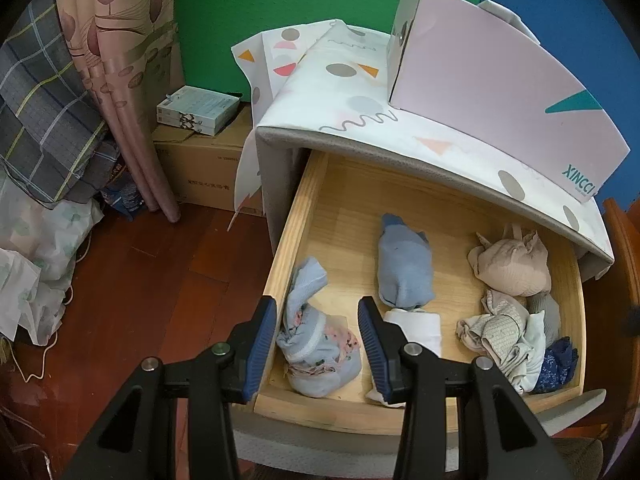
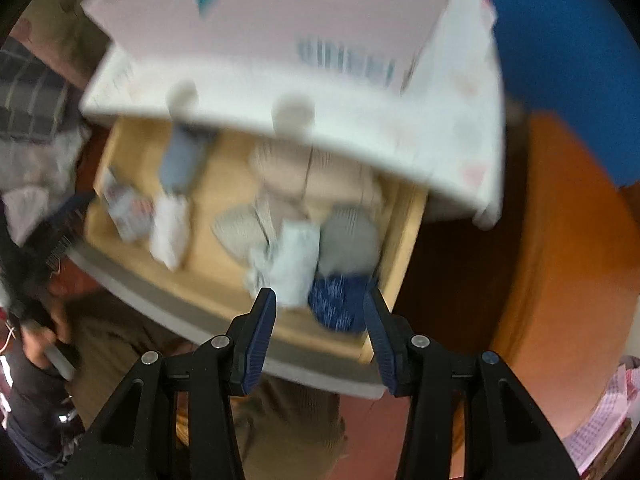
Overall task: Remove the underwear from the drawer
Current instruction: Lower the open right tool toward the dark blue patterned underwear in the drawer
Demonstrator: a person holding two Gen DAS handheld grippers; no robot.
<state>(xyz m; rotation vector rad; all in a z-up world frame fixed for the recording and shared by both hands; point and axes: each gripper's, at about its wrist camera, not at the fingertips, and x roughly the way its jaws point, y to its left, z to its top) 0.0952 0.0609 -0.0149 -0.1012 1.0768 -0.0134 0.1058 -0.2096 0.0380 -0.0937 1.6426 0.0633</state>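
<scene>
An open wooden drawer holds several bundled underwear items. A light-blue floral roll lies at its front left, a blue roll in the middle, and a white folded piece in front of that. A beige piece and a dark blue patterned piece lie on the right. My left gripper hovers open over the floral roll, its pads clear of it. In the blurred right wrist view, my right gripper stands open above the drawer's front right corner, over the dark blue piece.
A patterned cloth covers the cabinet top, and a pink cardboard box stands on it. To the left are a curtain, cardboard boxes and piled bedding on the red-brown wood floor. An orange wooden piece stands right of the drawer.
</scene>
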